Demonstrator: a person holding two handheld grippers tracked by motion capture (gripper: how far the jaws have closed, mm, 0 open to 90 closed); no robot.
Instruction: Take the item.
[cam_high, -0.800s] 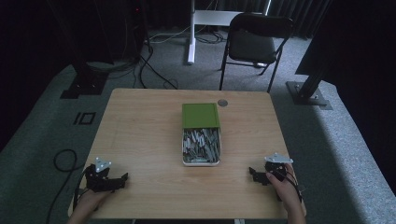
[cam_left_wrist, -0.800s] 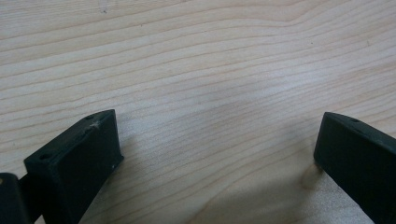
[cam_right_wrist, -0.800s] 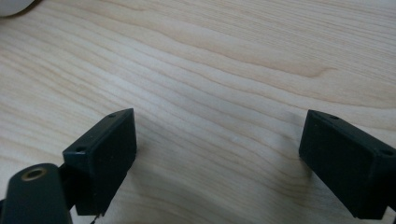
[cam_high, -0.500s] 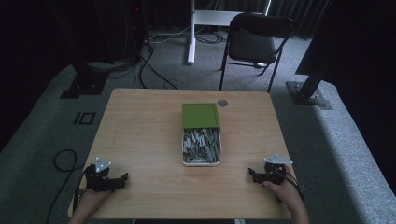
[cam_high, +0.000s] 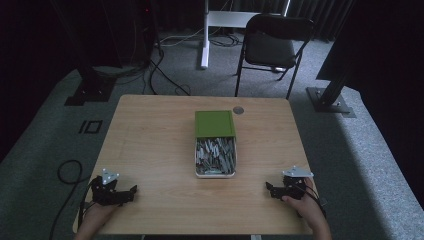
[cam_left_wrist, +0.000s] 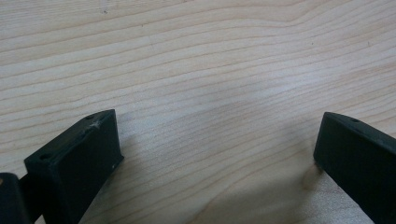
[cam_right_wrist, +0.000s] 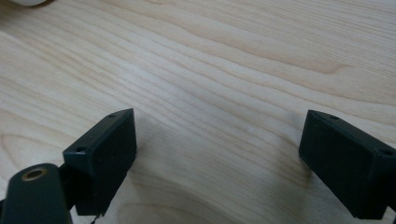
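A white box (cam_high: 215, 174) stands in the middle of the wooden table (cam_high: 150, 140), holding several grey metal pieces (cam_high: 216, 154). Its green lid (cam_high: 214, 123) covers the far half. My left gripper (cam_high: 132, 193) rests near the front left corner, jaws pointing right toward the table's middle. In the left gripper view the left gripper (cam_left_wrist: 215, 154) stands open over bare wood. My right gripper (cam_high: 270, 189) lies near the front right corner, pointing left. It too is open with nothing between its jaws in the right gripper view (cam_right_wrist: 217, 149).
A small round grey disc (cam_high: 238, 109) sits in the tabletop behind the box. A folding chair (cam_high: 272, 45) and a white stand (cam_high: 205, 35) are beyond the far edge. Cables (cam_high: 67, 172) lie on the floor at the left. A white corner (cam_right_wrist: 28, 1) shows at the right gripper view's top left.
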